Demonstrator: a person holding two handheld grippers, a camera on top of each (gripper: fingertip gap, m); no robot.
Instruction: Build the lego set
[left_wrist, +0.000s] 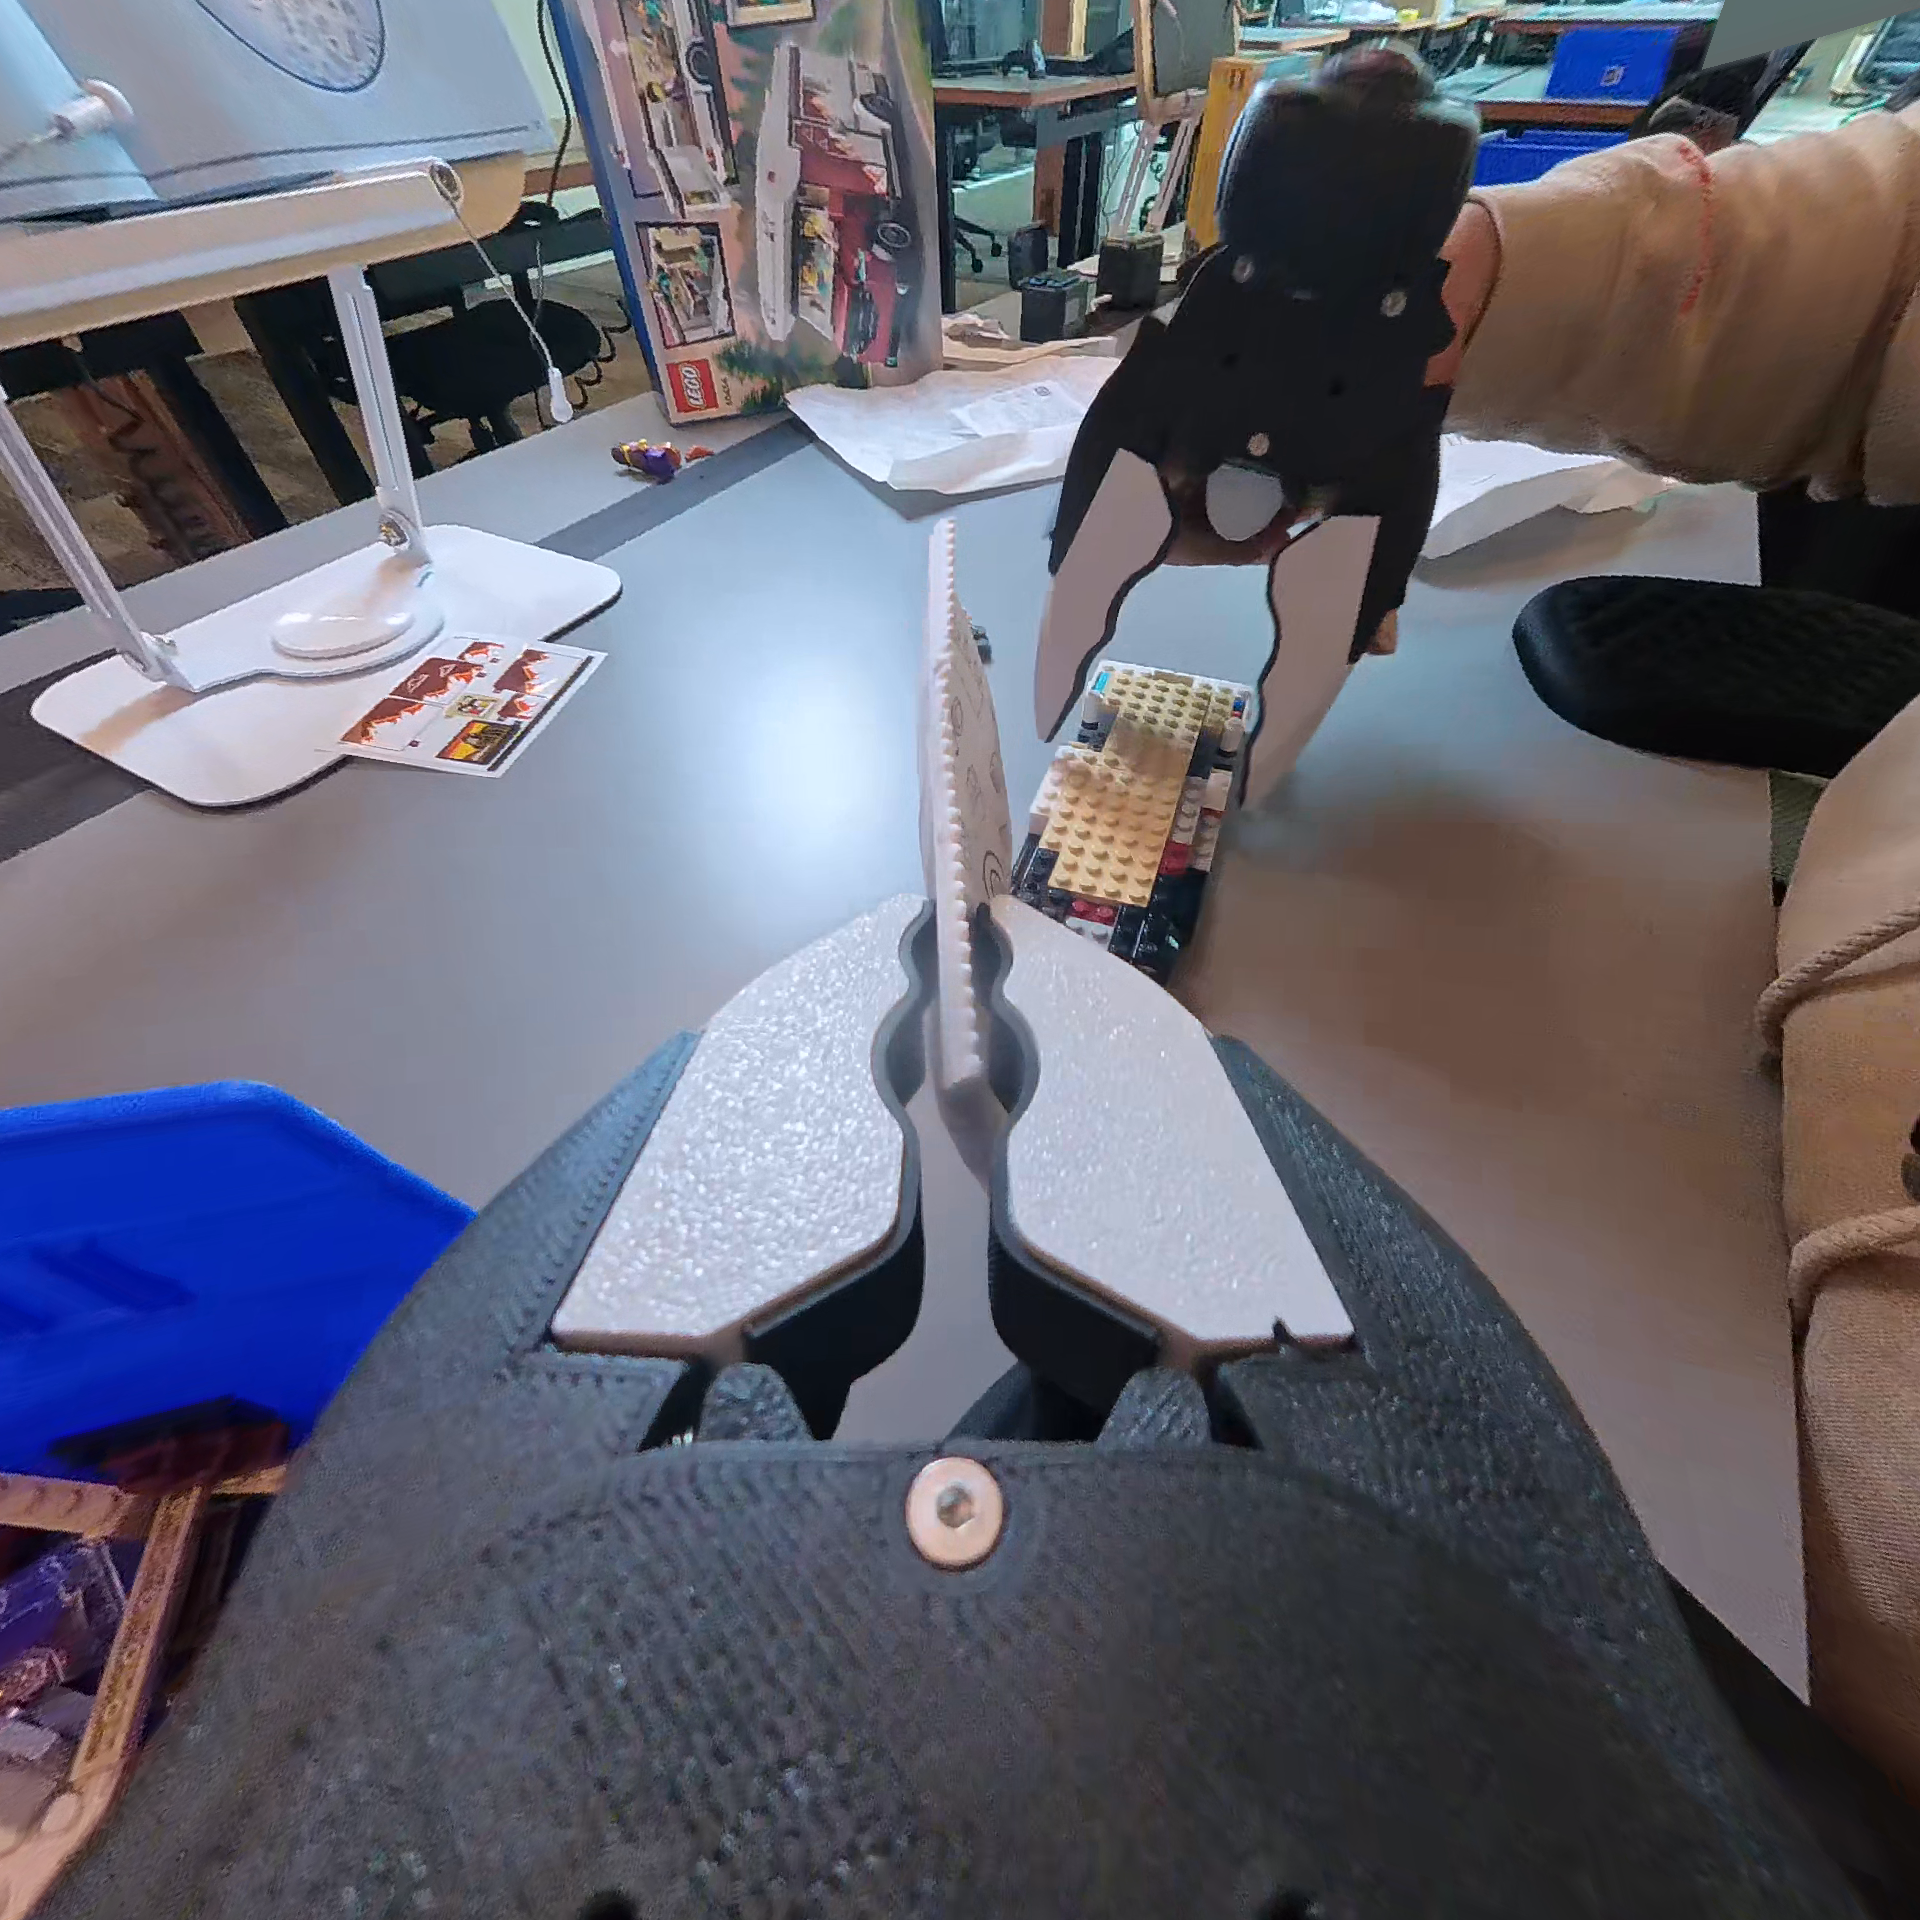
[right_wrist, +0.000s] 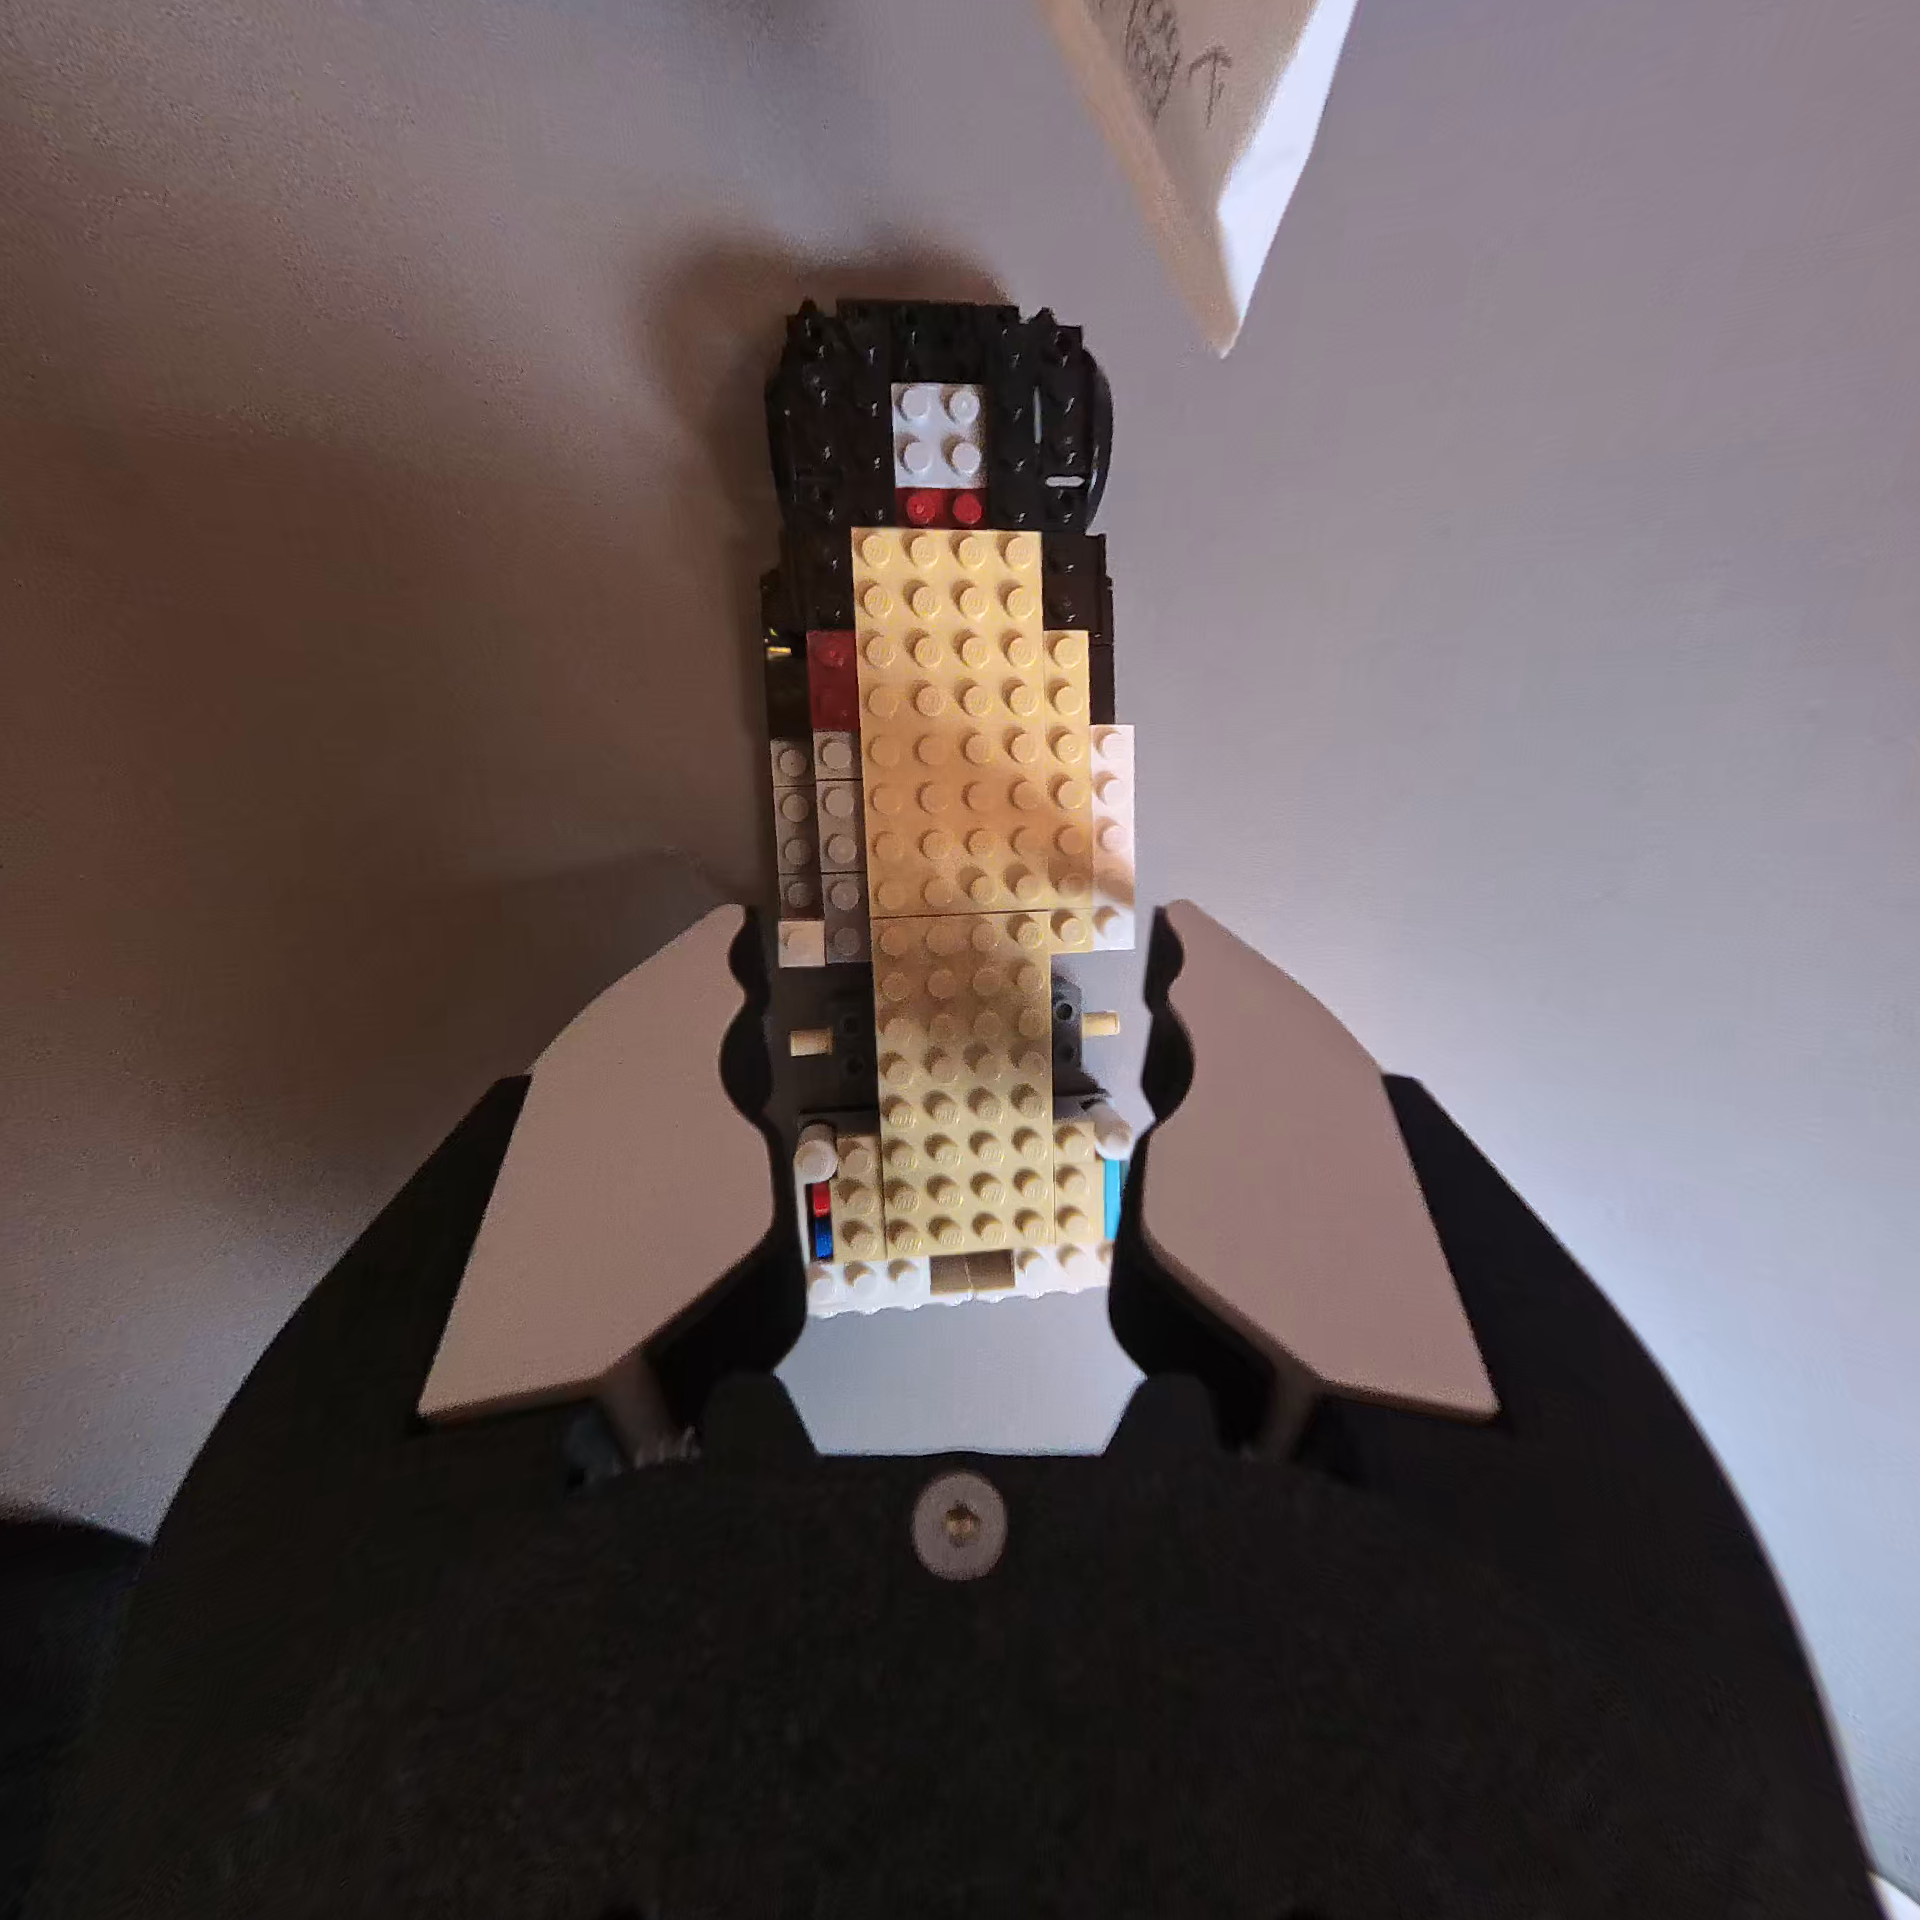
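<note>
While the left tongs (left_wrist: 961, 1023) are nearly closed, both pads pinching one thin white studded plate (left_wrist: 961, 748) held on edge and upright, the right tongs (right_wrist: 951, 1039) are spread wide and straddle the far end of the brick model (left_wrist: 1132, 800), with a gap showing on each side between pads and bricks, so nothing is gripped there. One brick model sits on the grey worktop (left_wrist: 623, 935), a long black base topped with tan plates plus a few white, red and grey bricks. White plate stands just left of the model, near it, contact unclear. Left of the model: one sticker sheet (left_wrist: 468, 707), one white lamp base (left_wrist: 312, 665). Behind the model: one printed toy box (left_wrist: 769, 197), two white paper bags (left_wrist: 966, 426), one small purple piece (left_wrist: 649, 457). Near-left of the model, beside the left tongs: one blue bin (left_wrist: 187, 1247). Right of the model: one beige sleeve (left_wrist: 1714, 301) behind the right tongs.
</note>
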